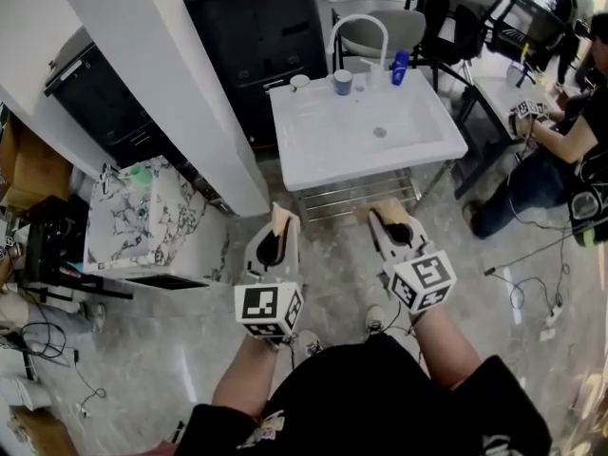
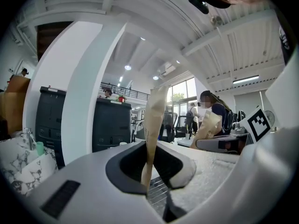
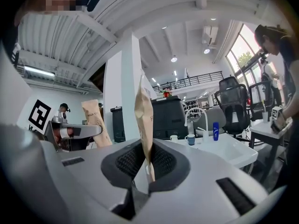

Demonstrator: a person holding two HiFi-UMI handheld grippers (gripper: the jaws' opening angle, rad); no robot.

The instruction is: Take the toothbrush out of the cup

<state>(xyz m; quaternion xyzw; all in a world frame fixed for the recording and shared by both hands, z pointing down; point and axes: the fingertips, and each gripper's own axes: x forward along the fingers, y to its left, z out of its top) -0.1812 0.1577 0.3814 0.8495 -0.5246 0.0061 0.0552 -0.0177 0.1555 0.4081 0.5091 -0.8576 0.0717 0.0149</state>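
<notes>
Left gripper (image 1: 285, 221): fingers pressed together, nothing pinched. Right gripper (image 1: 385, 214): same, closed and empty. I hold both about level, side by side, short of the white sink (image 1: 313, 160) and not touching it. The blue cup (image 1: 343, 83) stands on the sink's back ledge beside the faucet (image 1: 359, 25), well apart from both grippers. The toothbrush is too small to make out.
</notes>
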